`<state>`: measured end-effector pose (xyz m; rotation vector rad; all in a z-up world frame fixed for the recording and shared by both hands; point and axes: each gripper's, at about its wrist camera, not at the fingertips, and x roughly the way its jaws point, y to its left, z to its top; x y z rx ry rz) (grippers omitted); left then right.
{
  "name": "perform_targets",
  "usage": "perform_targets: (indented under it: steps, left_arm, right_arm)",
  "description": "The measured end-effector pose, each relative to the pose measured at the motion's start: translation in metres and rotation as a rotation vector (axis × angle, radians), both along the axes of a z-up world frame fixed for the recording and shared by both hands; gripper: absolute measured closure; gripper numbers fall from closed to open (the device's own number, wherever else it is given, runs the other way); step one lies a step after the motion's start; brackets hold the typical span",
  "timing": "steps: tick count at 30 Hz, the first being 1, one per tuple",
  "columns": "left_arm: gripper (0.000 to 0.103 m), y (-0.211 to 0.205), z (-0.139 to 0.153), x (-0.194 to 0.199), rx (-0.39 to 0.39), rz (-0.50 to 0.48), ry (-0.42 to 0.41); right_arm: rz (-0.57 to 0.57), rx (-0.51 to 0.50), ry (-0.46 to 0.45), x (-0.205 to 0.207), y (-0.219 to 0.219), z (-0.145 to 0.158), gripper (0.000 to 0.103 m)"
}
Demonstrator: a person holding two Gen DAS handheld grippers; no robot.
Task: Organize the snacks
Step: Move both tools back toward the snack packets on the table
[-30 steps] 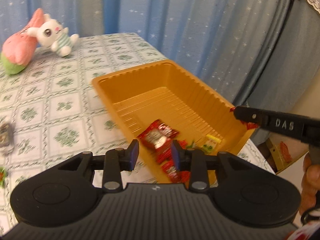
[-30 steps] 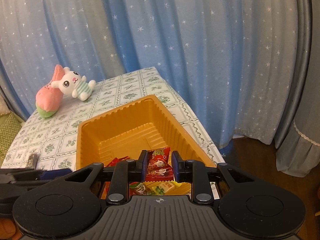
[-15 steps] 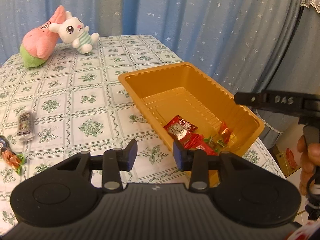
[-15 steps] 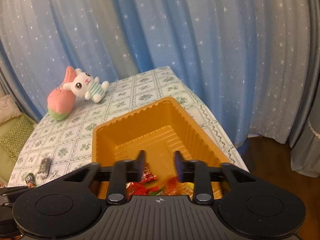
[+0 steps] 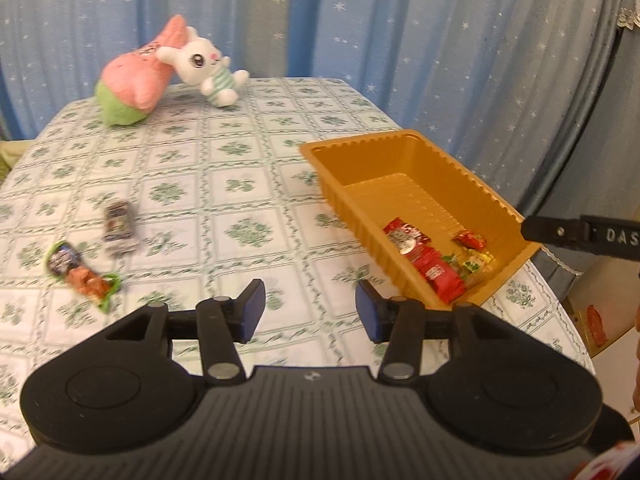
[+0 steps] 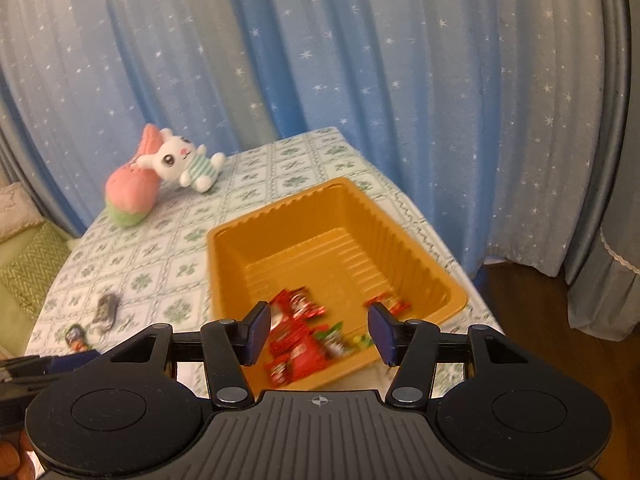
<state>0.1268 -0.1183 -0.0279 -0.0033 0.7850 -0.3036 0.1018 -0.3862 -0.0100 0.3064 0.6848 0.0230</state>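
Observation:
An orange plastic tray (image 5: 472, 172) (image 6: 404, 240) sits at the table's right side, holding several red and yellow snack packets (image 5: 434, 266) (image 6: 298, 340) at its near end. Two snacks lie loose on the tablecloth at the left: a dark wrapped bar (image 5: 118, 220) (image 6: 107, 306) and a green-edged packet (image 5: 80, 276) (image 6: 76, 336). My left gripper (image 5: 310, 314) is open and empty above the cloth, left of the tray. My right gripper (image 6: 318, 332) is open and empty above the tray's near end; one of its fingers (image 5: 560, 232) shows by the tray's right rim.
A pink plush (image 5: 136, 80) and a white bunny plush (image 5: 204, 64) lie at the table's far edge against blue starry curtains. The table's right edge (image 6: 460, 264) drops to a wooden floor. A green cushion (image 6: 28, 264) is at the left.
My right gripper opened and let a red packet fall into the tray. Both grippers pulled back and up; the left one swung left and opened wider, bringing the loose snacks into view.

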Motion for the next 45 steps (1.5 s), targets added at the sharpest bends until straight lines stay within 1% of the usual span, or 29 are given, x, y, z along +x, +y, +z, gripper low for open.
perform_targets:
  steps: [3,11,17,29,35,41,45]
  left_arm:
    - [0.055,0.014,0.004,-0.009,0.002,0.026,-0.002]
    - [0.049,0.052,0.017,-0.034,0.003,0.088,-0.015]
    - [0.046,0.076,0.02,-0.047,0.014,0.127,-0.016]
    - [0.045,0.11,0.019,-0.056,0.029,0.178,-0.014]
    - [0.044,0.12,0.019,-0.057,0.037,0.194,-0.015]
    - [0.044,0.13,0.016,-0.055,0.071,0.205,-0.018]
    - [0.044,0.141,0.014,-0.05,0.068,0.225,-0.01]
  right_arm:
    - [0.026,-0.003,0.004,-0.009,0.016,0.004,0.049]
    - [0.092,-0.047,0.014,-0.029,0.062,0.009,0.049]
    - [0.136,-0.066,0.015,-0.038,0.087,0.01,0.049]
    - [0.196,-0.083,0.023,-0.04,0.117,0.01,0.049]
    - [0.217,-0.087,0.026,-0.037,0.128,0.009,0.049]
    - [0.231,-0.086,0.024,-0.031,0.136,0.008,0.049]
    - [0.246,-0.085,0.026,-0.025,0.143,0.006,0.049]
